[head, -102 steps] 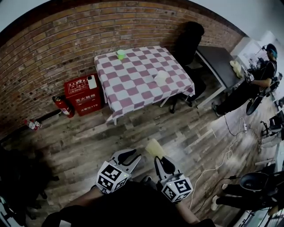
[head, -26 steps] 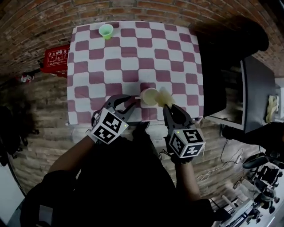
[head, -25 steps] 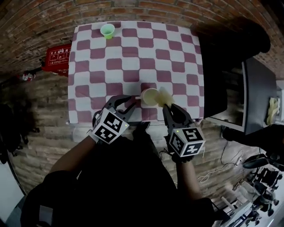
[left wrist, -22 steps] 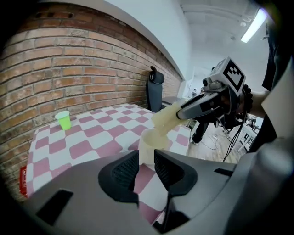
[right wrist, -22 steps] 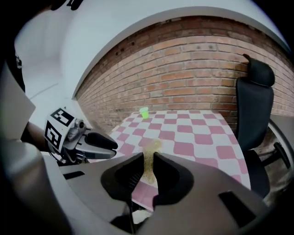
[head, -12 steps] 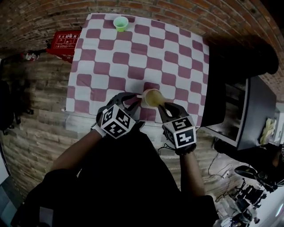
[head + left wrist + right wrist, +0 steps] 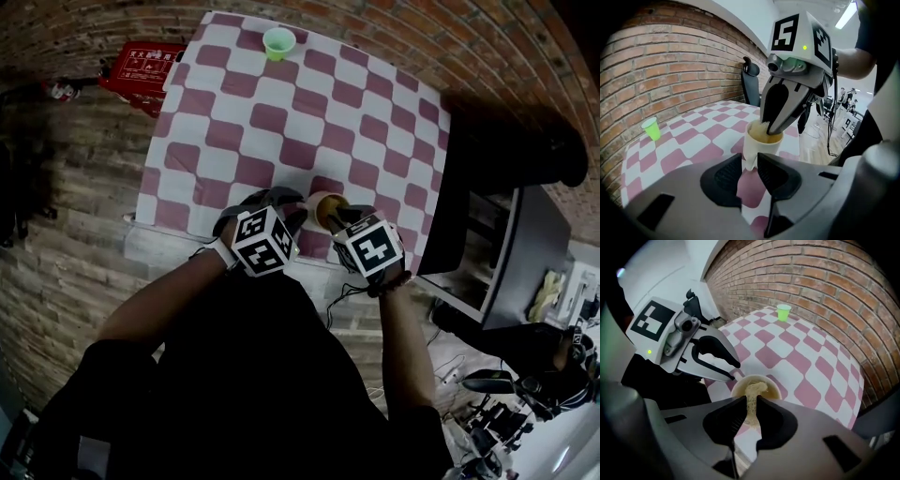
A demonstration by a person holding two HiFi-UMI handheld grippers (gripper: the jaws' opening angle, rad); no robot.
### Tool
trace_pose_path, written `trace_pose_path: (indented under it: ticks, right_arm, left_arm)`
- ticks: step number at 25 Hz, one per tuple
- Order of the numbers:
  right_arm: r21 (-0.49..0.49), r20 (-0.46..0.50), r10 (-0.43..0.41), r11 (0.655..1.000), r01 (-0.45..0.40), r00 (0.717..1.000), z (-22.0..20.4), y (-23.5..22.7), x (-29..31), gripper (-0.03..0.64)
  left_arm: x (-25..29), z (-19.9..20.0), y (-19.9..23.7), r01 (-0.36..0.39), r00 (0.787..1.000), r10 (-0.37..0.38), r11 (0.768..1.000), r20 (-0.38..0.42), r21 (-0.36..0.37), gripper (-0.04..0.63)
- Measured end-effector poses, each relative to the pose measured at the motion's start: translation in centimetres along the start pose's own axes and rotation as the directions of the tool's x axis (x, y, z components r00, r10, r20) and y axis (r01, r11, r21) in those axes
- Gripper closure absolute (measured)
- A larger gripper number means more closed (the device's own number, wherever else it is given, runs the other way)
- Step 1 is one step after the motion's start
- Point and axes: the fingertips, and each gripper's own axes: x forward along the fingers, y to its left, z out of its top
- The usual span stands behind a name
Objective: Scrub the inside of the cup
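Here, the left hand-held gripper (image 7: pixel 749 165) has its jaws pressed in on the small handle of the cream cup (image 7: pixel 759 143), pinching it from both sides. The cup stands upright on the red-and-white checked surface (image 7: pixel 234 122), close to the edge nearest the person, just above the middle of the head view. The right hand-held gripper (image 7: pixel 751 403) pinches a yellowish sponge (image 7: pixel 753 392) between its jaws; the sponge's far end dips below the cup's rim, into the cup. In the left gripper view that gripper comes down onto the cup from the upper right of the frame, its jaw tips at the rim. The two marker cubes sit side by side near the centre of the head view. A green cup (image 7: pixel 278 42) stands upright at the surface's far edge, top of the head view, well apart from the cream cup.
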Motion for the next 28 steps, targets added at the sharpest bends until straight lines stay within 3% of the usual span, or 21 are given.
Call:
trace_pose_path:
  ticks: [5,7,12,15,17,19,22,24,28]
  right_arm:
    - [-0.021,-0.040,0.004,1.000,-0.005,0.999,-0.1,0.7,1.1,0.546]
    - [0.007,-0.022,0.042,0.999,-0.042,0.999,-0.2,1.2,0.9,0.546]
    - [0.136,0.174,0.138,0.977,-0.163,0.975,0.9,1.1,-3.1,0.546]
    - [0.131,0.309,0.151,0.971,-0.199,0.939,1.6,1.9,-7.7,0.546]
    - [0.120,0.414,0.148,0.969,-0.215,0.898,2.4,2.3,-10.7,0.546]
    - [0.153,0.452,0.090,0.972,-0.177,0.888,2.3,1.5,-12.1,0.545]
    - [0.140,0.329,-0.033,0.990,-0.014,0.944,0.2,-0.3,-10.5,0.546]
    - [0.045,0.248,-0.072,0.997,0.063,0.966,-0.3,-0.4,-8.9,0.546]
    - [-0.181,0.118,-0.092,0.977,0.112,0.989,-0.1,0.7,-5.8,0.546]
  left_arm:
    - [0.1,-0.2,-0.8,0.023,1.000,-0.023,1.000,-0.005,0.006,0.482]
    - [0.1,-0.3,-1.1,0.027,1.000,-0.027,1.000,-0.006,-0.009,0.482]
    - [0.3,-0.3,-0.6,0.022,1.000,-0.022,0.999,-0.007,-0.027,0.482]
    - [0.4,-0.5,-0.6,0.022,1.000,-0.022,0.999,-0.003,-0.030,0.482]
    - [0.5,-0.4,-0.6,0.023,1.000,-0.023,0.999,0.002,-0.033,0.482]
    - [0.4,-0.6,-0.8,0.025,1.000,-0.025,0.999,-0.002,-0.033,0.482]
    - [0.4,-0.9,-1.0,0.027,1.000,-0.027,0.999,-0.014,-0.034,0.482]
    - [0.4,-0.9,-1.0,0.029,0.999,-0.030,0.999,-0.019,-0.029,0.482]
    - [0.4,-0.9,-0.8,0.030,0.999,-0.030,0.999,-0.021,-0.029,0.482]
